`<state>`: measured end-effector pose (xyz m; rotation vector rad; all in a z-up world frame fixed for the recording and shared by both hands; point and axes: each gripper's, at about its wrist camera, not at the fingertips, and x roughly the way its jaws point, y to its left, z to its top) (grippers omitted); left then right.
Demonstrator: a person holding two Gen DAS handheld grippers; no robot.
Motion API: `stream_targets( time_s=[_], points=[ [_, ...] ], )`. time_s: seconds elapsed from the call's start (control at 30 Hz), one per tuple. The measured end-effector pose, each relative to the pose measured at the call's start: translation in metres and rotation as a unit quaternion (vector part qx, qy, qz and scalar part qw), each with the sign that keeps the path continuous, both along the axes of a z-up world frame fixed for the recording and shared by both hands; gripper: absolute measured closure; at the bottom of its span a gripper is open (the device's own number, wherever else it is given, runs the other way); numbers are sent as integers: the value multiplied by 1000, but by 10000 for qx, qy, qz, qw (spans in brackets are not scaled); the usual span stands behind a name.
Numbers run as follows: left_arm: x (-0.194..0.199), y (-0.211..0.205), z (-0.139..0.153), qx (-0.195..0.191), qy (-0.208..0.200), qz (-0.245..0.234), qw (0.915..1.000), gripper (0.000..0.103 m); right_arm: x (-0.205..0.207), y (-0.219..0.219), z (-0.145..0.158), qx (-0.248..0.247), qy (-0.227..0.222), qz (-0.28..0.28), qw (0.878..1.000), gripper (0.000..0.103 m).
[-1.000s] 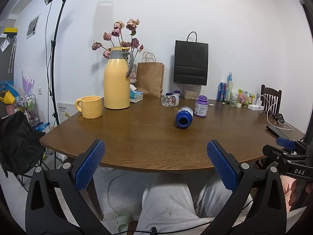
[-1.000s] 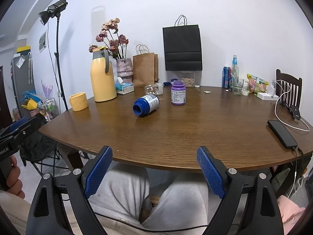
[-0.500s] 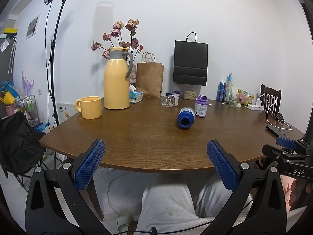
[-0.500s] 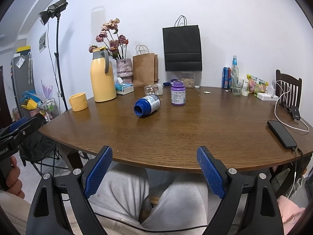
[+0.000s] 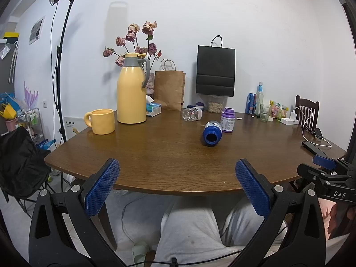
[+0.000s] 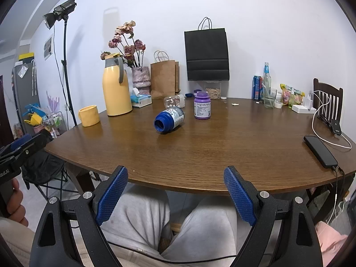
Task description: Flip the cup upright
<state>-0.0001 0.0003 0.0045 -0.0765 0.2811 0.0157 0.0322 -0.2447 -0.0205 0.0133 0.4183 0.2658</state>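
Note:
A blue open-mouthed container (image 5: 212,133) lies on its side on the brown table (image 5: 155,155), mouth toward me; it also shows in the right wrist view (image 6: 169,119). A yellow mug (image 5: 102,121) stands upright at the table's left, also seen in the right wrist view (image 6: 89,115). My left gripper (image 5: 176,173) is open and empty, held short of the table's near edge. My right gripper (image 6: 175,179) is open and empty, also before the near edge. Both are well apart from the container.
A purple bottle (image 6: 202,108) stands just behind the blue container. A yellow thermos (image 5: 131,99), tissue box (image 5: 153,109), a lying clear jar (image 5: 191,114) and paper bags (image 5: 170,90) sit at the back. A phone (image 6: 320,151) with cable lies at the right edge.
The view of both cameras has shifted very slightly; the blue container sits a little further right in frame. Both grippers stay open.

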Motion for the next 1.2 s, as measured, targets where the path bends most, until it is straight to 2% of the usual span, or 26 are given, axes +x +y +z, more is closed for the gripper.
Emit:
stream_targets(
  time_s=[0.27,0.47,1.2],
  points=[
    [0,-2,1,4,0,6,10000,0,1,-1,0,18,3,6,10000,11],
    [6,4,-3,-138,136,52,9998,0,3,-4,-2,139,63,-4,9999,11],
    [3,2,-1,-66,73,-1,10000,0,3,-3,-1,99,35,-13,9999,11]
  ],
)
